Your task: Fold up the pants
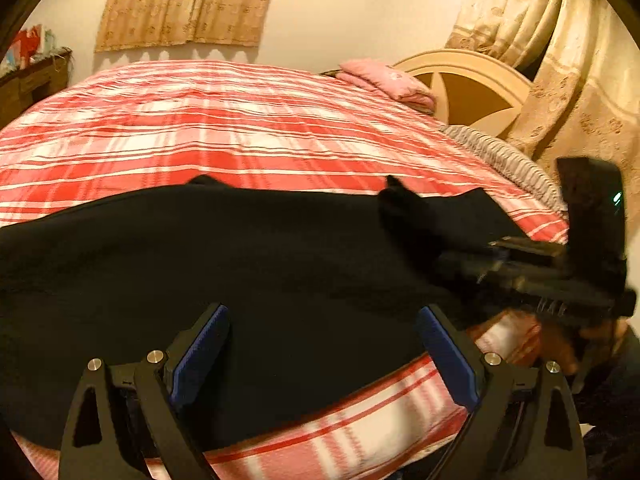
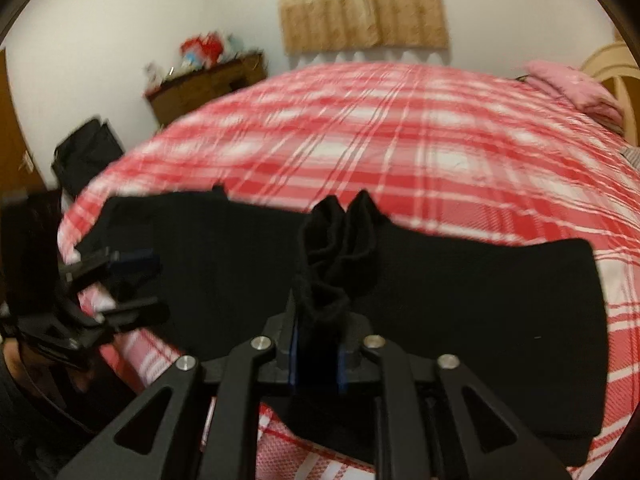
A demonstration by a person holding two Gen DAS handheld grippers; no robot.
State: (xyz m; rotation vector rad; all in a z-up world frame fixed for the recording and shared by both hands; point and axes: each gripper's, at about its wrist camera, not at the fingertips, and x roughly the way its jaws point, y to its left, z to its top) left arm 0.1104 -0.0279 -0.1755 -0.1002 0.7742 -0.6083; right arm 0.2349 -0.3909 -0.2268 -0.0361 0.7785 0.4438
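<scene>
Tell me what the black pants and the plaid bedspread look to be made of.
Black pants: apparently a soft, matte knit, perhaps fleece or jersey; the bunched part forms thick, rounded folds with no sheen.
Plaid bedspread: looks like thin woven cotton, matte, with fine wrinkles across the red and white checks. Neither is certain.

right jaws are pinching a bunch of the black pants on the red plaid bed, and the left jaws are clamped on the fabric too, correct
Not quite: the left gripper is open, its jaws standing wide apart over the black pants, as the left wrist view shows. The rest holds: the right gripper pinches a bunch of the pants on the red plaid bed.
</scene>
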